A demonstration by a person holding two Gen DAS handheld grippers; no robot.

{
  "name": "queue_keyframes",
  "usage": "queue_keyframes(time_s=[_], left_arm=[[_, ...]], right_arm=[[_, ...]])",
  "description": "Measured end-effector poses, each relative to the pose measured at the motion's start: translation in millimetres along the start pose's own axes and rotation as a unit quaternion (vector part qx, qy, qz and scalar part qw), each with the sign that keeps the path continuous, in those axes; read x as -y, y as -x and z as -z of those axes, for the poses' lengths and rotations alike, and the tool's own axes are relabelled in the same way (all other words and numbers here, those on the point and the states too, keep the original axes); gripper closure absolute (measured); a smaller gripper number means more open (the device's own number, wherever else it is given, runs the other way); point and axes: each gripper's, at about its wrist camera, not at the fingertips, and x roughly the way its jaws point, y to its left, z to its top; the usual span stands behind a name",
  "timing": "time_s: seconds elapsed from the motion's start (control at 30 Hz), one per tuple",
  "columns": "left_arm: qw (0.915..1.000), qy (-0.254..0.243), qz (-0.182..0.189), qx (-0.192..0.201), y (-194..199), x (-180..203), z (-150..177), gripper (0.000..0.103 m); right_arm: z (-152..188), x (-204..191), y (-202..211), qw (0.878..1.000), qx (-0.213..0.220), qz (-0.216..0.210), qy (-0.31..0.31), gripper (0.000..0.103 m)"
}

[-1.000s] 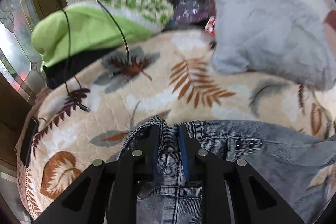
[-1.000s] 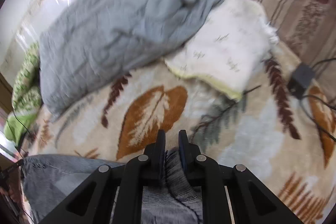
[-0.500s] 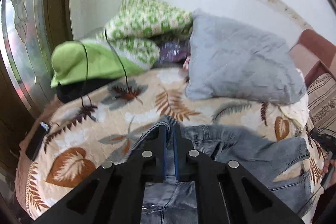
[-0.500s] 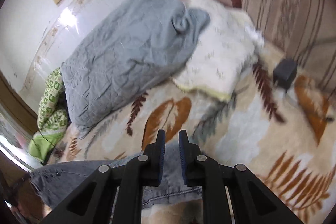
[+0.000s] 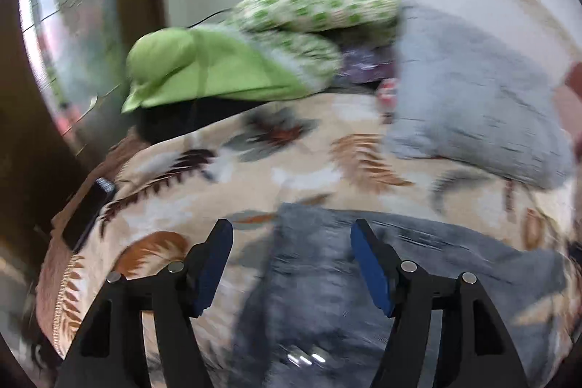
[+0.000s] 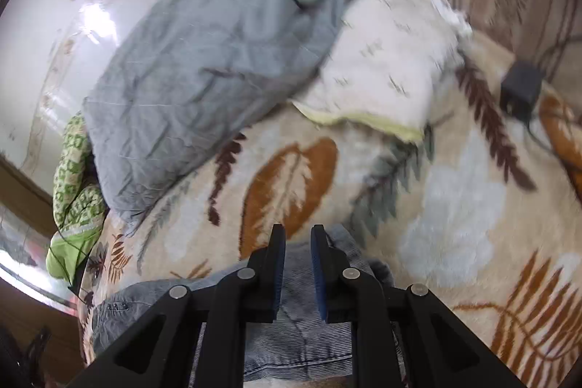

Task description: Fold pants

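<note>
Grey-blue denim pants (image 5: pixel 418 271) lie spread on a leaf-patterned bed blanket (image 5: pixel 298 170). My left gripper (image 5: pixel 291 231) is open wide, its blue pads apart above the pants' waist end, holding nothing. In the right wrist view the pants (image 6: pixel 298 326) lie under my right gripper (image 6: pixel 296 235), whose jaws are nearly closed with a narrow gap; denim shows between and beneath the fingers, and whether they still pinch it is unclear.
A grey quilt (image 6: pixel 218 60) and a white pillow (image 6: pixel 393 60) lie at the bed's far side. Green pillows (image 5: pixel 225 71) are piled at the head. A black adapter with cable (image 6: pixel 520 86) lies on the blanket. A dark device (image 5: pixel 87 213) sits at the bed's left edge.
My left gripper has opened and let go of the pants' waist, which dropped to the blanket. My right gripper has lowered toward the bed and its jaws have parted slightly.
</note>
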Motion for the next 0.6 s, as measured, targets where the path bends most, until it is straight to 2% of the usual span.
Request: queue_keyframes(time_s=[0.03,0.1,0.13,0.2,0.23,0.27,0.33,0.43,0.5,0.57,0.6], left_arm=[[0.9999,0.005,-0.01,-0.012,-12.4,-4.4,-4.6,0.034],[0.9979,0.006,0.008,-0.065,-42.4,-7.4,-11.8,0.03],[0.9957,0.009,0.011,-0.092,-56.2,-6.7,-14.1,0.03],[0.9906,0.019,0.008,-0.135,-81.8,-3.9,-15.0,0.03],[0.9885,0.021,0.008,-0.15,-91.4,-2.1,-14.9,0.03],[0.9871,0.024,0.002,-0.158,-100.3,-0.7,-14.3,0.03],[0.9849,0.028,-0.02,-0.17,-117.1,1.7,-11.8,0.03],[0.9774,0.043,-0.018,-0.206,-143.6,4.2,-7.2,0.03],[0.9765,0.056,-0.009,-0.208,-151.1,5.9,-7.0,0.03],[0.9782,0.057,-0.004,-0.2,-153.8,12.4,-8.9,0.03],[0.9795,0.055,0.012,-0.193,-154.5,16.2,-9.7,0.03]], right_arm=[[-0.7,-2.7,5.6,1.0,0.01,-0.005,0.005,0.087],[-2.3,-4.6,12.6,0.999,0.024,-0.019,0.008,0.086],[-2.6,-4.4,13.5,0.999,0.028,-0.024,0.006,0.079],[-3.5,-3.7,12.5,0.999,0.03,-0.028,-0.003,0.048],[-2.5,-2.7,12.0,0.999,0.037,-0.027,-0.008,0.022],[-1.6,-2.2,12.6,0.998,0.047,-0.028,-0.012,0.016],[-3.2,-4.1,9.9,0.999,0.045,-0.028,-0.007,0.016],[-5.3,-3.8,1.3,0.999,0.033,-0.015,0.001,0.017],[-7.8,0.1,-9.7,1.0,0.012,0.014,0.002,0.017],[-9.5,9.2,-20.3,1.0,-0.005,0.021,-0.002,0.017],[-11.1,13.8,-26.6,0.999,-0.015,0.029,-0.008,0.017]])
